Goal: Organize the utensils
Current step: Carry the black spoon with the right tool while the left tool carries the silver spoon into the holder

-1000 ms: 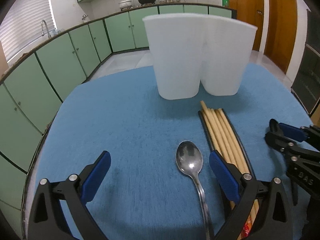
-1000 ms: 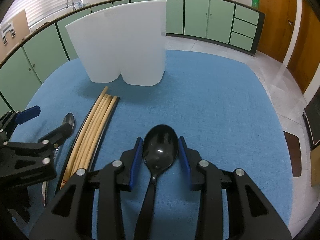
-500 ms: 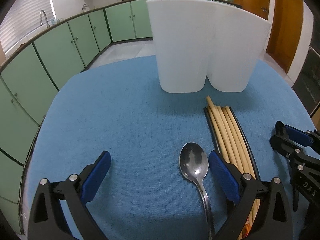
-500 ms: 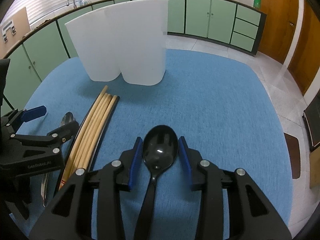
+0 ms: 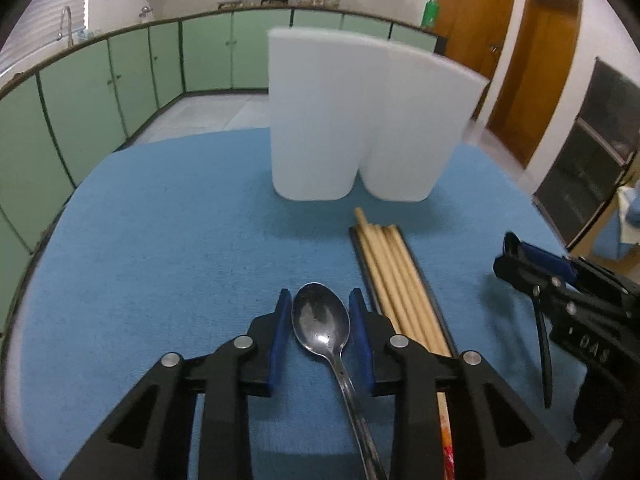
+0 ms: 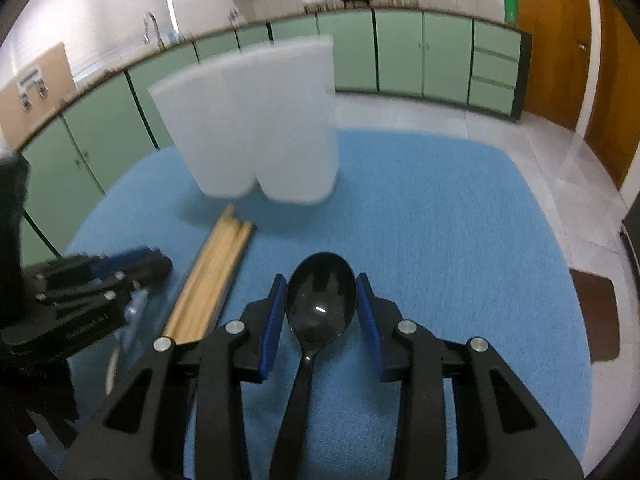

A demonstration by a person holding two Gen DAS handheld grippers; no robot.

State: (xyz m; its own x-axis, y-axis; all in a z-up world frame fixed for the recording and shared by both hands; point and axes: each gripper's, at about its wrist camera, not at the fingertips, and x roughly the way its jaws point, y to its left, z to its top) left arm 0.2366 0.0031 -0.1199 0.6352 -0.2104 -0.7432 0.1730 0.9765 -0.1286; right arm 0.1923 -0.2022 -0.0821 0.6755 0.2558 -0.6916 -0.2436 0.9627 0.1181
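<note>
Your left gripper [image 5: 320, 322] has its blue pads pressed in on the bowl of the shiny metal spoon [image 5: 322, 326], handle running back between the black arms toward the camera. Your right gripper [image 6: 321, 308] is doing the same thing with the glossy black plastic spoon [image 6: 320, 306]: pads snug on either side of the bowl, handle trailing back underneath. Can't tell from these shots whether either spoon is off the cloth or just resting on it.

Just to the right of the metal spoon you've got a bundle of pale wooden chopsticks [image 5: 394, 276] lying side by side in a narrow black tray [image 5: 430, 292], tips pointing at the holder. From the right wrist view the same chopsticks [image 6: 214, 276] sit between your two grippers.

The white translucent plastic two-compartment utensil holder [image 5: 360, 120] stands upright further back on the blue cloth-covered table [image 5: 160, 248], near the chopstick tips but not touching them. It's a bit blurry in both views, and you can't see down into either compartment.

Behind it all, green kitchen cabinets [image 6: 400, 56] curve round the room.
</note>
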